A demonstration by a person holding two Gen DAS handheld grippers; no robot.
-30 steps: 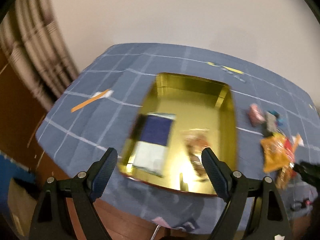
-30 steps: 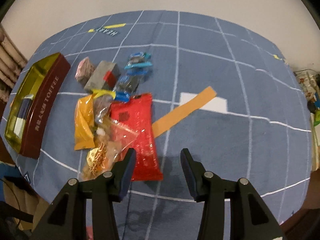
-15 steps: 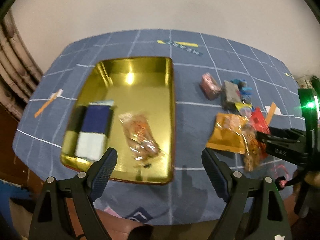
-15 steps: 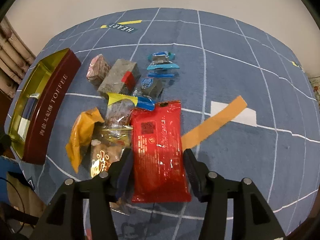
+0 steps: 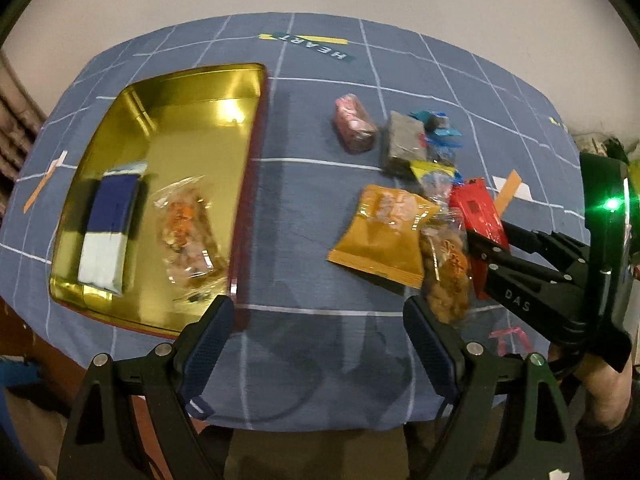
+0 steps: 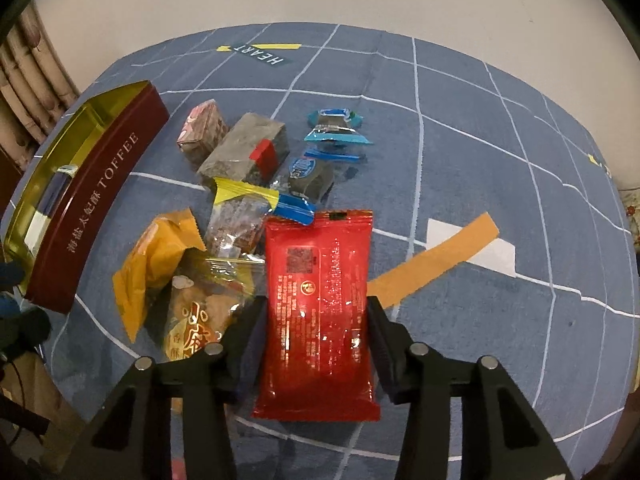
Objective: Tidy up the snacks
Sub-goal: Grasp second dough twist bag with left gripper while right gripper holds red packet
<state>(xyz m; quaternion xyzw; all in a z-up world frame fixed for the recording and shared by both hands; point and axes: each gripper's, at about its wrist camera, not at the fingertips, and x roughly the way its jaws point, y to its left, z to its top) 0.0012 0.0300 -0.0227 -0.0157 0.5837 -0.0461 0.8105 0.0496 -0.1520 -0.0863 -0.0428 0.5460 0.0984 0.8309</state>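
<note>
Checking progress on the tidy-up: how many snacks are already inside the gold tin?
2: a blue-and-white packet at the tin's left, and a clear bag of orange snacks beside it.

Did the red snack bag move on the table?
No. The red snack bag still lies beside the orange tape strip; the right gripper, jaws just closing, came around it.

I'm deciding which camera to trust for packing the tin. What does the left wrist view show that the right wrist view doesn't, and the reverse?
Only the left wrist view looks down into the gold tin, showing a blue-and-white packet and a clear snack bag inside, with the open left gripper over bare cloth.

Only the right wrist view shows the tin's maroon side lettered TOFFEE and the right gripper with its jaws against both sides of the red packet.

Both show the snack pile: orange packet, grey block, pink packet.
</note>
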